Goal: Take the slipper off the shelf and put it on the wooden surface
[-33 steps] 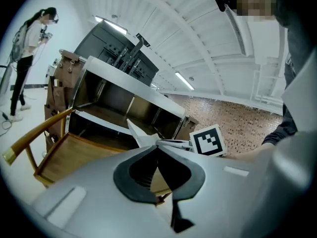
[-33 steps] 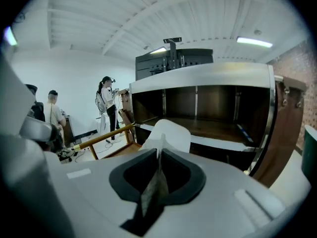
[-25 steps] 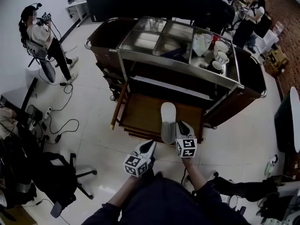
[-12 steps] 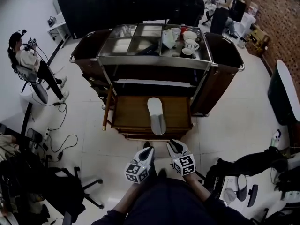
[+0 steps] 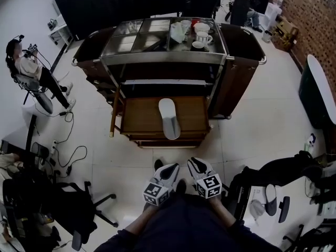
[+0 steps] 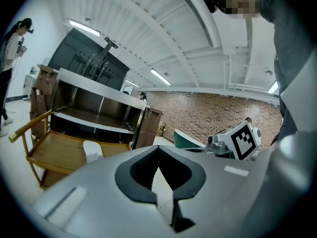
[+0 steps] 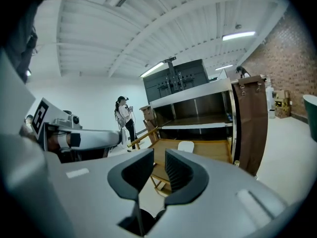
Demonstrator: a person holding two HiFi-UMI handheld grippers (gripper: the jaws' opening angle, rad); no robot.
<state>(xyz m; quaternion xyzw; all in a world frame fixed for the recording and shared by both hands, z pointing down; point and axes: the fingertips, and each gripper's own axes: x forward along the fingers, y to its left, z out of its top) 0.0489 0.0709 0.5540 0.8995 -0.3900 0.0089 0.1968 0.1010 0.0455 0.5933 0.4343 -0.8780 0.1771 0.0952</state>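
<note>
Slipper (image 5: 169,118) lies flat on wooden surface (image 5: 139,117), sole up. Left gripper (image 5: 170,168) jaws clenched together, empty. Right gripper (image 5: 195,165) jaws opening, nothing between them. Both well apart from slipper.

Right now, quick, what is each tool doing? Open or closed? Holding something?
Left tool: closed, holding nothing.
Right tool: opening, jaws slightly apart, nothing between them.
</note>
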